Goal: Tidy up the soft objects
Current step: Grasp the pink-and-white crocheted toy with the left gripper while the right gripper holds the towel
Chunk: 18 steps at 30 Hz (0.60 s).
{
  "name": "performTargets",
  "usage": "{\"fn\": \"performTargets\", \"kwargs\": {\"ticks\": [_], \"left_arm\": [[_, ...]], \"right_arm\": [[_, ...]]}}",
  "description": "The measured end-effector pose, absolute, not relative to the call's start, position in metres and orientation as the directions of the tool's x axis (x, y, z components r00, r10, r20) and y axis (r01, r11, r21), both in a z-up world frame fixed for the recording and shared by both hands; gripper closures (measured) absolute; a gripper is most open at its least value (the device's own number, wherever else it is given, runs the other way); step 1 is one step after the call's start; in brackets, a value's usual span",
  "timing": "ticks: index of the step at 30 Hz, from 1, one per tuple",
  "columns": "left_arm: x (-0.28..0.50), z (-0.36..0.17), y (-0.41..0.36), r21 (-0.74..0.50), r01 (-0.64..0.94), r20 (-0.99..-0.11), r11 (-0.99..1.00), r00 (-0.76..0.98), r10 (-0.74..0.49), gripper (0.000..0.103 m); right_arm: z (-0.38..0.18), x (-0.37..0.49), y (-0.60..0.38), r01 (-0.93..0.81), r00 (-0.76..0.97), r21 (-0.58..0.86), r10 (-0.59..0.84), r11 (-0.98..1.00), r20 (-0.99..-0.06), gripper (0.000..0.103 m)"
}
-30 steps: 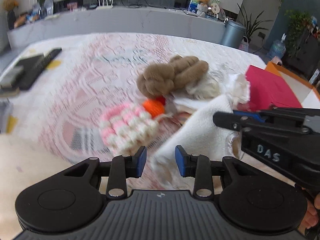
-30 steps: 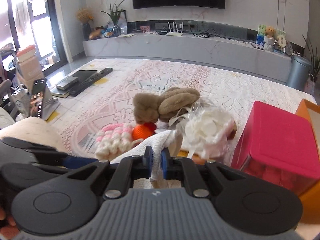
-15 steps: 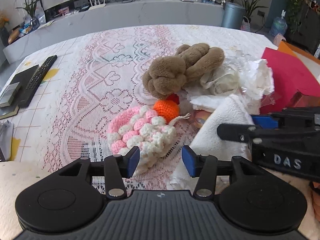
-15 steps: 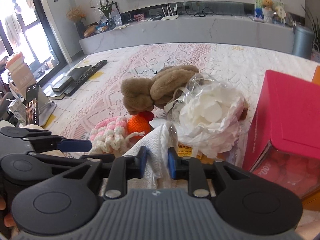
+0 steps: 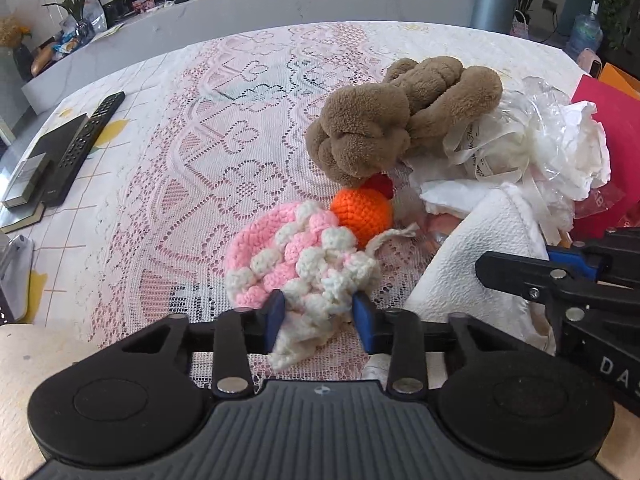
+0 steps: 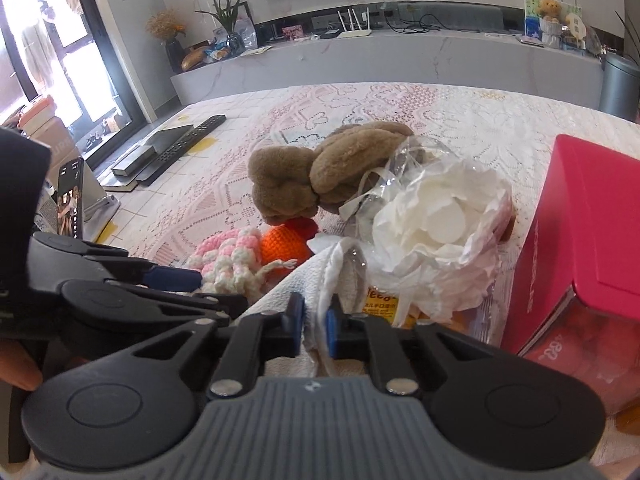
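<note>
A pink and white crochet piece [image 5: 296, 256] lies on the lace tablecloth [image 5: 200, 152], with an orange crochet ball [image 5: 360, 212] behind it. My left gripper [image 5: 318, 314] is open, its fingers on either side of the crochet piece's near end. A brown knotted plush [image 5: 400, 120] lies further back. My right gripper [image 6: 314, 326] is shut on the edge of a white towel [image 6: 288, 292], which also shows in the left wrist view [image 5: 480, 264]. The crochet piece [image 6: 228, 252] and plush [image 6: 320, 168] show in the right wrist view.
A clear bag of white pads [image 6: 440, 216] sits right of the plush. A red box [image 6: 592, 216] stands at the right. Remote controls and a black book [image 5: 60, 148] lie at the table's far left. A phone on a stand [image 6: 70, 196] is at the left.
My left gripper has moved forward and left, from the towel's edge to straddle the near end of the crochet piece. My right gripper eased slightly but still pinches the towel.
</note>
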<state>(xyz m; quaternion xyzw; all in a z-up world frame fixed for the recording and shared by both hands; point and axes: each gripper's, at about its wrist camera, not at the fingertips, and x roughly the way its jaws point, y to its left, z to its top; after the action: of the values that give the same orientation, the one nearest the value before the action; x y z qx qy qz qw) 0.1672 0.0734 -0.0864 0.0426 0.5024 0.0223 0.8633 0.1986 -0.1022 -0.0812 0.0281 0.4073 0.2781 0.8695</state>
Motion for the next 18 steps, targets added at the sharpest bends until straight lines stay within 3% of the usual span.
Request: {"fn": "performTargets", "kwargs": {"ticks": [3, 18], "left_arm": [[0.164, -0.084, 0.075, 0.092, -0.014, -0.858, 0.996, 0.506, 0.086, 0.084], [0.115, -0.045, 0.064, 0.069, -0.042, -0.778, 0.997, 0.624, 0.08, 0.088]], "right_arm": [[-0.079, 0.195, -0.103, -0.469, 0.518, 0.273, 0.512, 0.84, -0.685, 0.095], [-0.042, 0.164, -0.121, -0.497, 0.548, 0.28, 0.548, 0.821, -0.632, 0.1]]}}
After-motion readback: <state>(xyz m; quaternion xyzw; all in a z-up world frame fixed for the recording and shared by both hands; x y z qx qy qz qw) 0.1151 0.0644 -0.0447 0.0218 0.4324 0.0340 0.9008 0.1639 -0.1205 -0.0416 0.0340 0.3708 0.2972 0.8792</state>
